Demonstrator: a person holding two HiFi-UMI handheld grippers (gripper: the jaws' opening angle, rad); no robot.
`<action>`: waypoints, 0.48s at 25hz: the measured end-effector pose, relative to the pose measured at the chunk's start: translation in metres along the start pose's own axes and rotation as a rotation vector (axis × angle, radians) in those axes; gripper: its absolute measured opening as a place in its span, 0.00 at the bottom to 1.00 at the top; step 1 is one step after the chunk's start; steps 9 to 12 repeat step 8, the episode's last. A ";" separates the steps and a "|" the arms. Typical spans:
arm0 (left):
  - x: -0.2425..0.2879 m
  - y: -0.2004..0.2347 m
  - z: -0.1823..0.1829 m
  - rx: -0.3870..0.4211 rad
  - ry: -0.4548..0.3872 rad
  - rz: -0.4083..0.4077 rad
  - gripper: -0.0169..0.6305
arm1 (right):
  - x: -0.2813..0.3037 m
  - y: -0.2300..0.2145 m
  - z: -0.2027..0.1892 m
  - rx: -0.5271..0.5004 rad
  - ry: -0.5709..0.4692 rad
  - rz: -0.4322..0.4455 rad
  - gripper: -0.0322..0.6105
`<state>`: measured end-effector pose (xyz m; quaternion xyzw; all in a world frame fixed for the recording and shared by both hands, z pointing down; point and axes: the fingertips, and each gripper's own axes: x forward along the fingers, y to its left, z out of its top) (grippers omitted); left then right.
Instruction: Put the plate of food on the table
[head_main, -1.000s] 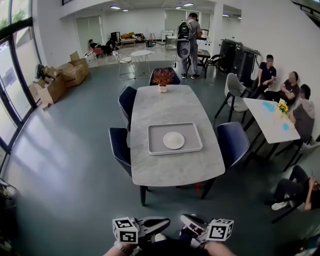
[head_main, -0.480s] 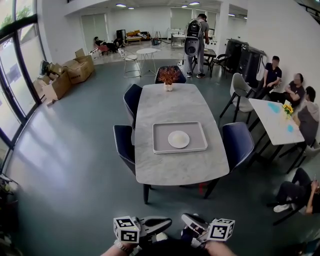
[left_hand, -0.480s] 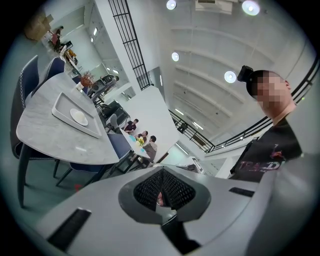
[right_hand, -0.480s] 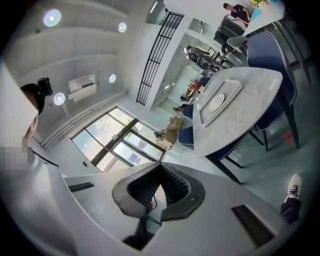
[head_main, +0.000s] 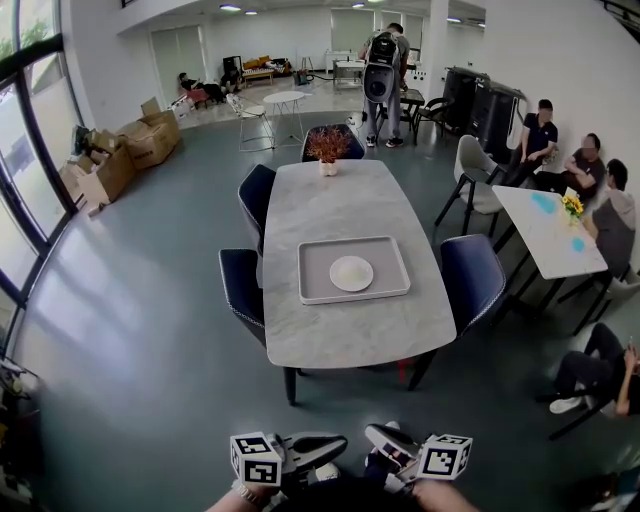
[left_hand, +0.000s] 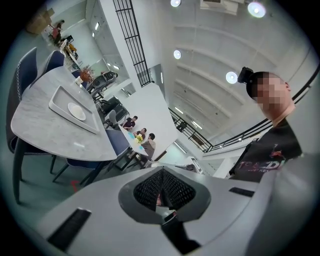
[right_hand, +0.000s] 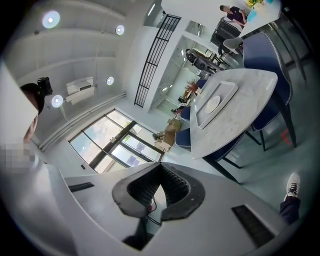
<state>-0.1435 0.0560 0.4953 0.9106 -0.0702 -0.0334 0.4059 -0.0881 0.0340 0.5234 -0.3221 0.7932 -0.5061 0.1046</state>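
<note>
A white plate (head_main: 351, 273) lies in a grey tray (head_main: 305, 290) on the long marble table (head_main: 340, 210), well ahead of me across open floor. The plate (left_hand: 76, 111) shows far off in the left gripper view and again, the plate (right_hand: 213, 104), in the right gripper view. I cannot make out any food on it from here. My left gripper (head_main: 335, 447) and right gripper (head_main: 370, 436) sit side by side at the bottom edge, far from the table. The left gripper (left_hand: 162, 172) is shut and holds nothing. The right gripper (right_hand: 160, 167) is also shut and holds nothing.
Dark blue chairs (head_main: 241, 286) (head_main: 471, 279) flank the table, and a potted plant (head_main: 328, 149) stands at its far end. Seated people and a white table (head_main: 548, 228) are at the right. A person with a backpack (head_main: 381, 60) stands beyond. Cardboard boxes (head_main: 118, 155) line the left windows.
The head view has swayed a little, so the table shifts slightly in the picture. Both grippers keep their place and stay shut.
</note>
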 end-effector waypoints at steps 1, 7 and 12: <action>0.001 0.001 0.000 0.000 0.002 0.000 0.04 | -0.001 -0.001 -0.001 0.012 -0.005 0.002 0.06; 0.009 0.006 0.004 0.013 0.014 -0.007 0.04 | 0.000 -0.006 0.003 0.029 -0.029 0.039 0.06; 0.010 0.008 0.005 0.012 0.013 -0.007 0.04 | 0.001 -0.004 0.005 0.026 -0.031 0.051 0.06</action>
